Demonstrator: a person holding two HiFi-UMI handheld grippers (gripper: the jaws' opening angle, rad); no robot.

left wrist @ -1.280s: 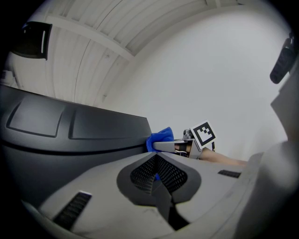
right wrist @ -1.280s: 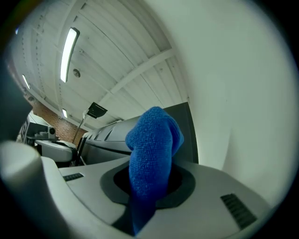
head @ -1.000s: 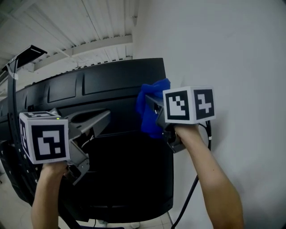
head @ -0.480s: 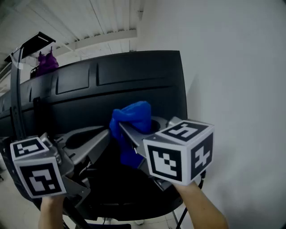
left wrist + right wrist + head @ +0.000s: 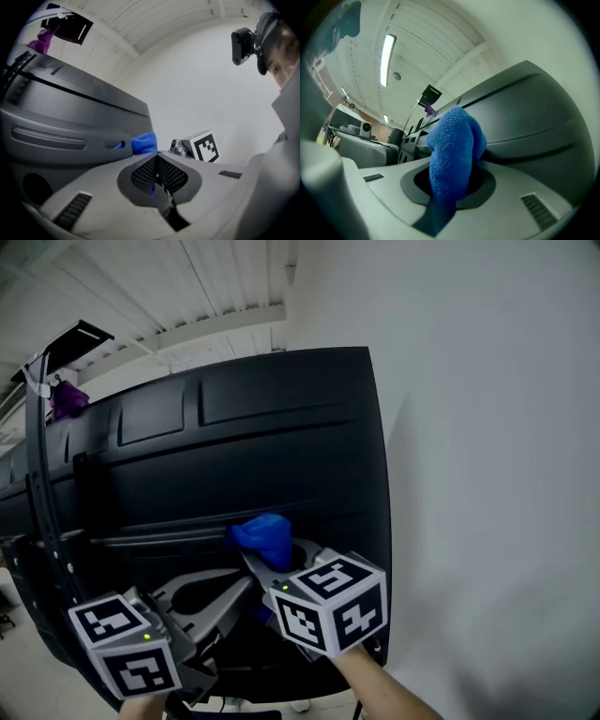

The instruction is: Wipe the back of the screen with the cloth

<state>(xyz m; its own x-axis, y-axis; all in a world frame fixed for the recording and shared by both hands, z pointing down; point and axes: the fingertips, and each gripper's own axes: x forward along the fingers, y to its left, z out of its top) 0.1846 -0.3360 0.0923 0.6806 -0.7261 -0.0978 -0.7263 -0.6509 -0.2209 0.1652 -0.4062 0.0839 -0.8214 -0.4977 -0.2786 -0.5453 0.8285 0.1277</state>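
The black back of the screen (image 5: 262,446) fills the middle of the head view. A blue cloth (image 5: 261,533) is bunched against its lower ridge, held by my right gripper (image 5: 255,563), which is shut on it. In the right gripper view the cloth (image 5: 452,145) bulges out between the jaws and touches the screen back (image 5: 534,117). My left gripper (image 5: 246,585) sits lower left, beside the right one, with its jaws shut and nothing in them. From the left gripper view, the tips (image 5: 157,157) meet just below the cloth (image 5: 143,143) and the screen's edge (image 5: 70,117).
A white wall (image 5: 487,427) stands close behind the screen's right edge. A purple object (image 5: 66,399) and a black bracket (image 5: 80,334) sit above the screen's top left. The person's head camera (image 5: 243,40) shows in the left gripper view.
My right gripper has carried the cloth from the screen's upper right edge down and leftward to the lower ridge. The left gripper has dropped lower in the head view.
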